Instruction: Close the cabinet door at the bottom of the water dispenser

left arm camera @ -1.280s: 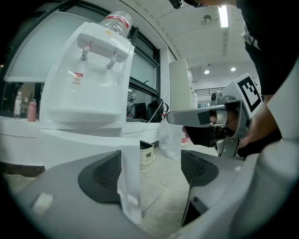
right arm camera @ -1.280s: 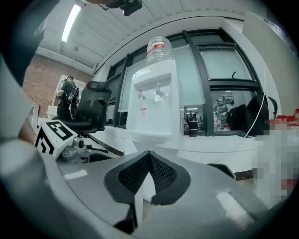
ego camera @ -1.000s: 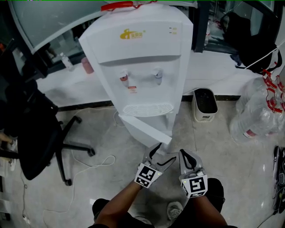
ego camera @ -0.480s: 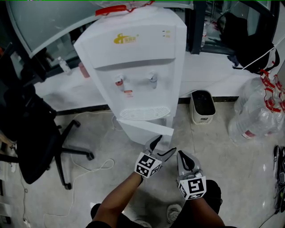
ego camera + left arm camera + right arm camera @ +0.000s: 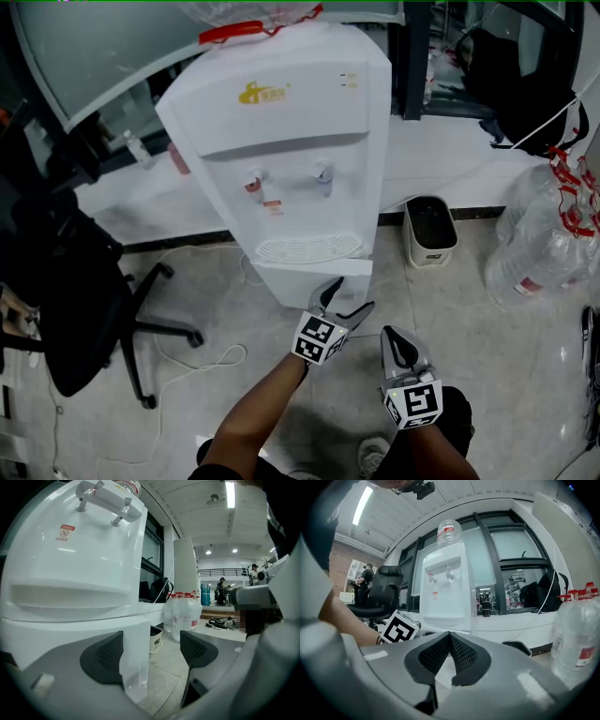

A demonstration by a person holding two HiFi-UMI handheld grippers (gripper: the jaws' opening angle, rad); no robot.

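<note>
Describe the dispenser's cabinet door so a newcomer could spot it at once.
Find the tall white plastic water dispenser against the low white ledge. Beneath its slotted oval drip tray hangs the flat white rectangular cabinet door. Alone on that front, it stands slightly out from the body, its free edge between the open jaws of the left hand-held gripper.

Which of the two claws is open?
The left claw: its jaws stand apart, with the door edge between them. The right claw is shut and empty.
</note>
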